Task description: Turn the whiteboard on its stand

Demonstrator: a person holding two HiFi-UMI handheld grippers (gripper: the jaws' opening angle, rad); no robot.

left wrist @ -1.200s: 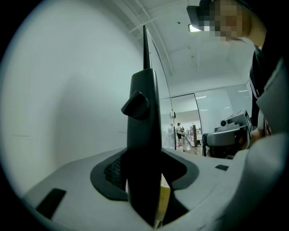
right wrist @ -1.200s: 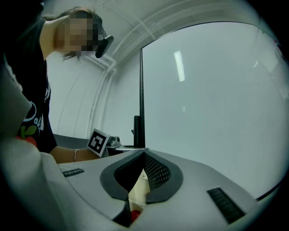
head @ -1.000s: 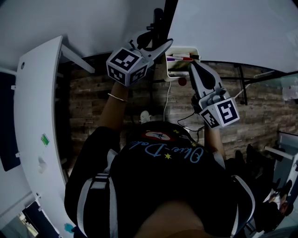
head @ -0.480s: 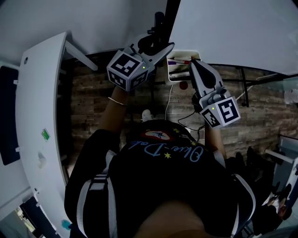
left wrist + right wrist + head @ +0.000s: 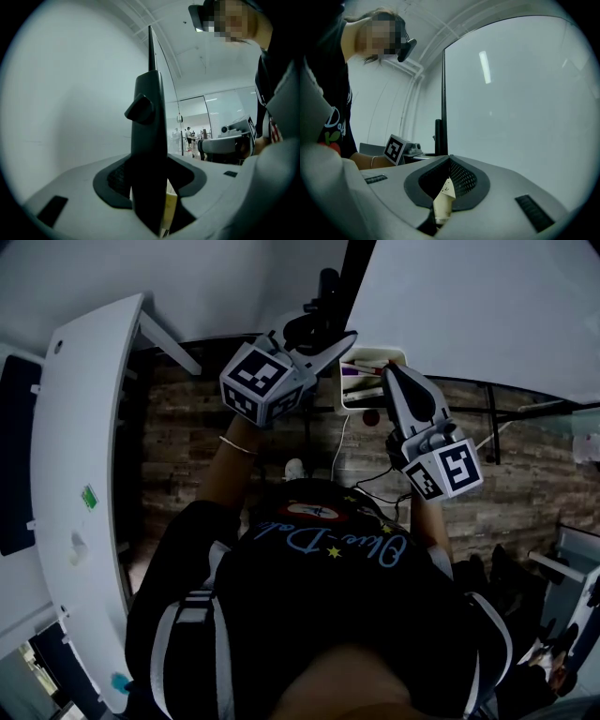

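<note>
The whiteboard (image 5: 487, 306) fills the top right of the head view, its black frame edge (image 5: 356, 263) running up the middle. My left gripper (image 5: 330, 341) is shut on the stand's black upright post (image 5: 149, 122), which stands between the jaws just below a knob (image 5: 139, 108). The board's thin edge (image 5: 151, 47) rises above the post. My right gripper (image 5: 390, 373) hovers just right of it over the marker tray, jaws shut with nothing in them. In the right gripper view the closed tips (image 5: 449, 158) point at the board's face (image 5: 515, 93) and its dark left edge (image 5: 443, 93).
A white marker tray (image 5: 349, 399) with markers hangs under the board. A long white table (image 5: 75, 474) runs down the left. The stand's black legs (image 5: 489, 423) and loose cables (image 5: 375, 486) lie on the wooden floor. People stand far off behind glass (image 5: 190, 138).
My left gripper has shifted a little to the right with the post in its grip, and the board's black edge has swung right with it. The right gripper has stayed put.
</note>
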